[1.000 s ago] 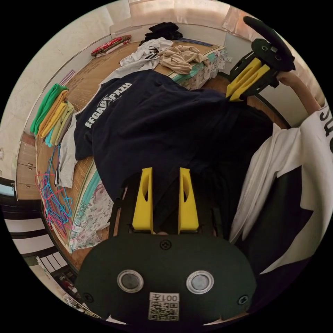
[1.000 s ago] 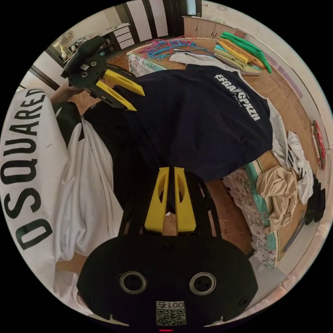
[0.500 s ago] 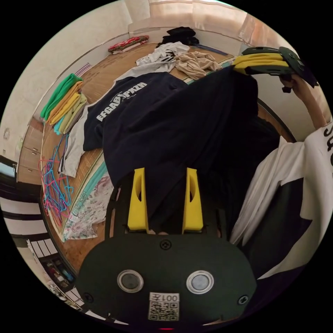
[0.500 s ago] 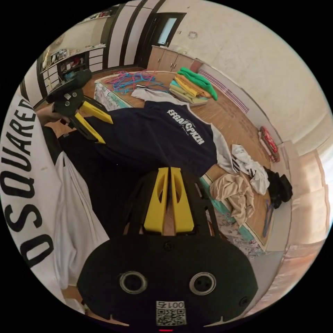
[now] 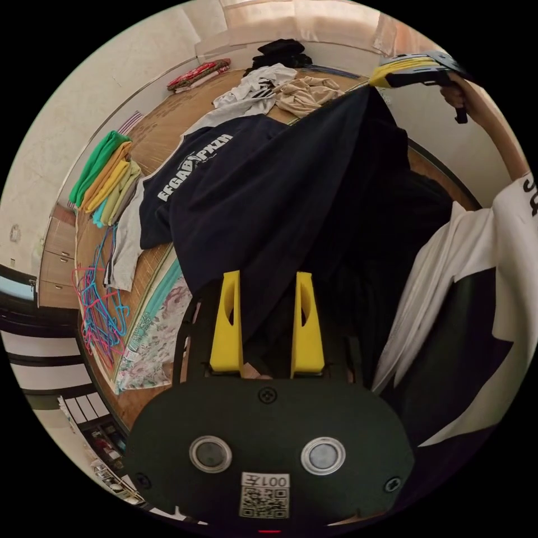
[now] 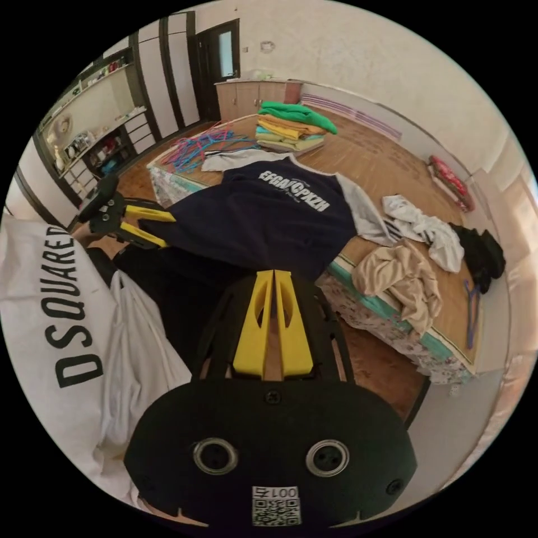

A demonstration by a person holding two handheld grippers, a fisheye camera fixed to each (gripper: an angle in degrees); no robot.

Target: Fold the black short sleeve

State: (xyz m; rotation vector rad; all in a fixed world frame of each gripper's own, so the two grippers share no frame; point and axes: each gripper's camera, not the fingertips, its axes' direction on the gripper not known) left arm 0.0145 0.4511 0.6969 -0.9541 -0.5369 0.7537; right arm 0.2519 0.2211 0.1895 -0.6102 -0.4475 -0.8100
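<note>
The black short sleeve (image 5: 269,190) hangs stretched between the two grippers, its printed end lying on the bed (image 6: 386,168) and the near end lifted off the bed's edge. The left gripper (image 5: 266,305) has its jaws apart with dark cloth running between them; whether they press on it I cannot tell. The right gripper (image 6: 273,311) has its jaws together, clamped on the shirt's raised corner.

right gripper (image 5: 376,78) raised higher than a second ago, shirt (image 5: 280,190) hem corner lifted with it, cloth stretched taut toward left gripper (image 5: 266,291)
</note>
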